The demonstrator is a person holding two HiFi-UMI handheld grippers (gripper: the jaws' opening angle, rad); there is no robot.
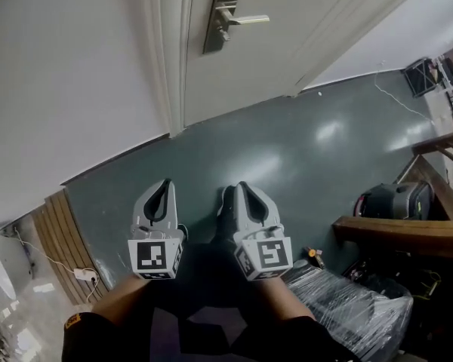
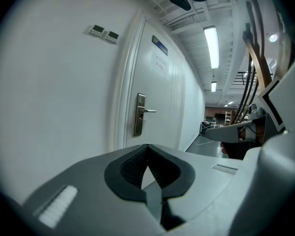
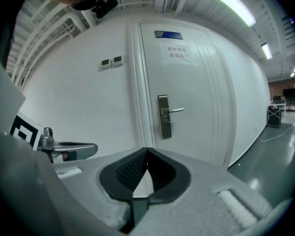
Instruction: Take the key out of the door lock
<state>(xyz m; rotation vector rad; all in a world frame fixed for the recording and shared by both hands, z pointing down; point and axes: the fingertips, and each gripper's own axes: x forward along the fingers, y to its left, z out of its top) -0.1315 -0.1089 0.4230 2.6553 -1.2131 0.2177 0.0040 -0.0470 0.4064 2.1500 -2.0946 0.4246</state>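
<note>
Even, cool indoor light. Source: ceiling strip lights (image 2: pixel 211 45), which blow out to white in both gripper views. Head view: pale glare patches on the grey floor (image 1: pixel 287 153), bottom-left corner overexposed, lower edge dim. Wall (image 1: pixel 60 74) evenly lit, shadows faint. Gripper views: strong fisheye bend, door (image 3: pixel 187 92) frame curved, corners black. Near foreground soft, out of focus.

Key at lock plate (image 3: pixel 164 117) too small to tell; plate top cut off in head view; door sign (image 3: pixel 178 53) illegible.
</note>
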